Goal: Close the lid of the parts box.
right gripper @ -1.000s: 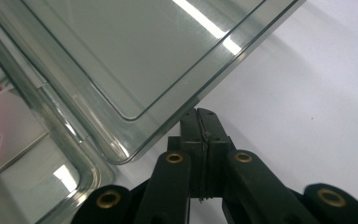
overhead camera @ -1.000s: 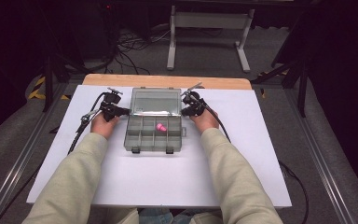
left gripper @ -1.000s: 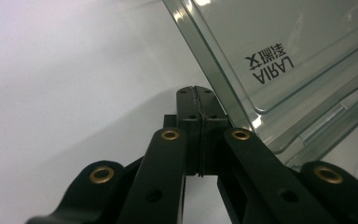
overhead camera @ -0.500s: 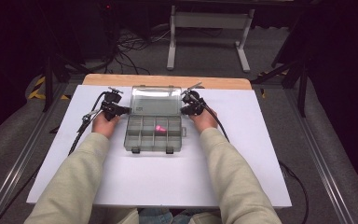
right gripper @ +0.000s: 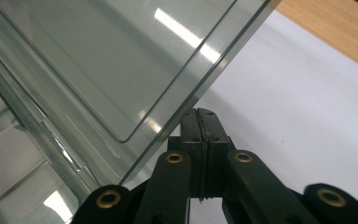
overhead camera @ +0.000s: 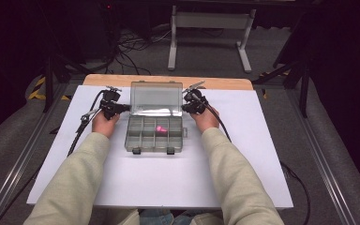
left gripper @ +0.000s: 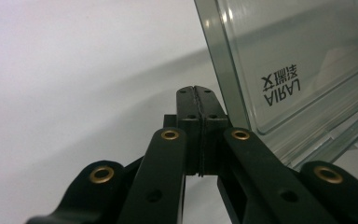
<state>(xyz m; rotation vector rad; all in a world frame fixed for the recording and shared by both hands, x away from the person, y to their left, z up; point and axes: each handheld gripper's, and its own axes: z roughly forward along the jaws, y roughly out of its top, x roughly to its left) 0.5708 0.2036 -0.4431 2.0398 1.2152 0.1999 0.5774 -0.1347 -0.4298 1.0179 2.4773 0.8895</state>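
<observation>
A grey compartment box (overhead camera: pixel 153 138) stands open on the white board, with a small pink piece (overhead camera: pixel 161 128) in one of its middle cells. Its clear lid (overhead camera: pixel 156 98) is tilted up and back. My left gripper (overhead camera: pixel 125 108) is shut, its tips at the lid's left edge. In the left gripper view the jaws (left gripper: pixel 196 88) are pressed together with nothing between them, and the lid (left gripper: pixel 298 56) rises just to their right. My right gripper (overhead camera: pixel 185 108) is shut at the lid's right edge. The right gripper view shows its tips (right gripper: pixel 202 112) closed just under the lid's (right gripper: pixel 121 60) corner.
The white board (overhead camera: pixel 243 159) covers a wooden table whose far edge (overhead camera: pixel 215 83) shows behind the box. Black cables (overhead camera: pixel 77 136) trail from both grippers across the board. Both sleeved forearms reach in from the near edge. Dark floor, cables and a metal stand lie beyond.
The lid's far edge has swung a little farther up and back. Both grippers have stayed shut beside its two side edges.
</observation>
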